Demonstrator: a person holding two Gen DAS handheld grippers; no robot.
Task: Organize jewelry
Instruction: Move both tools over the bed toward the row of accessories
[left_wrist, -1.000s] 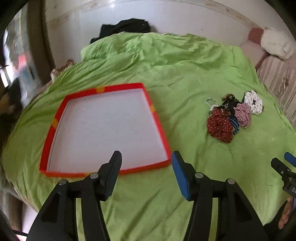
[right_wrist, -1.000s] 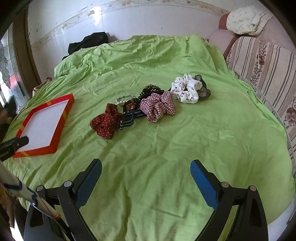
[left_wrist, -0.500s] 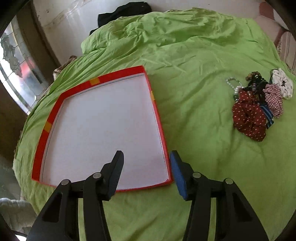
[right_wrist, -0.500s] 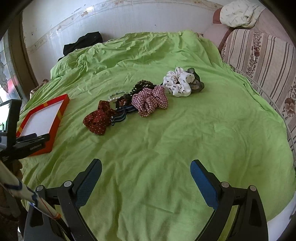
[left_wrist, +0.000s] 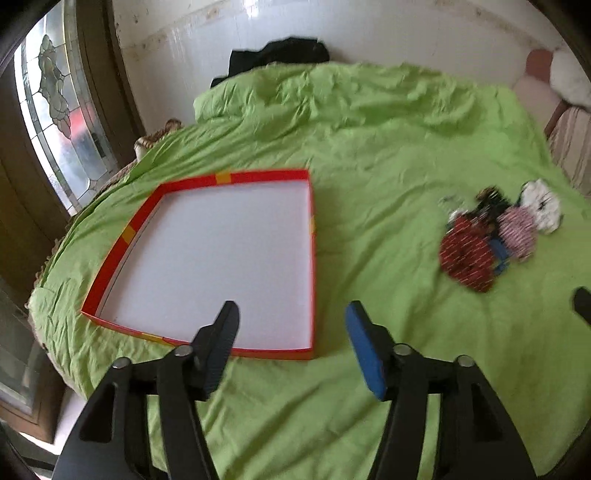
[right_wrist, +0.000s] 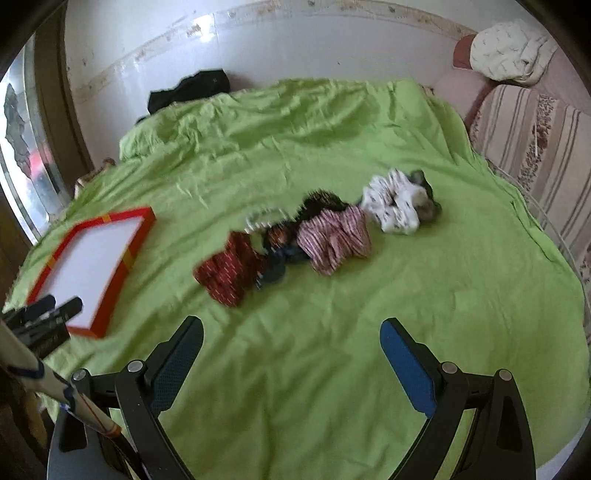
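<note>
- Cluster of fabric scrunchies and beaded jewelry: dark red dotted scrunchie (right_wrist: 229, 271), pink plaid scrunchie (right_wrist: 334, 238), white spotted scrunchie (right_wrist: 393, 203), a pale bead bracelet (right_wrist: 264, 218) and dark pieces, touching one another in a row near the middle of the green bedsheet (right_wrist: 314, 147).
- Shallow rectangular tray with red rim and white floor (left_wrist: 122, 240): lies flat toward the bed's left edge, well apart from the cluster, nothing inside.
- Left gripper (left_wrist: 291, 343): jaws opening, nothing between them, hovering over the tray's near right corner.
- Right gripper (right_wrist: 291, 350): jaws spread wide, holding nothing, above bare sheet before the cluster.
</note>
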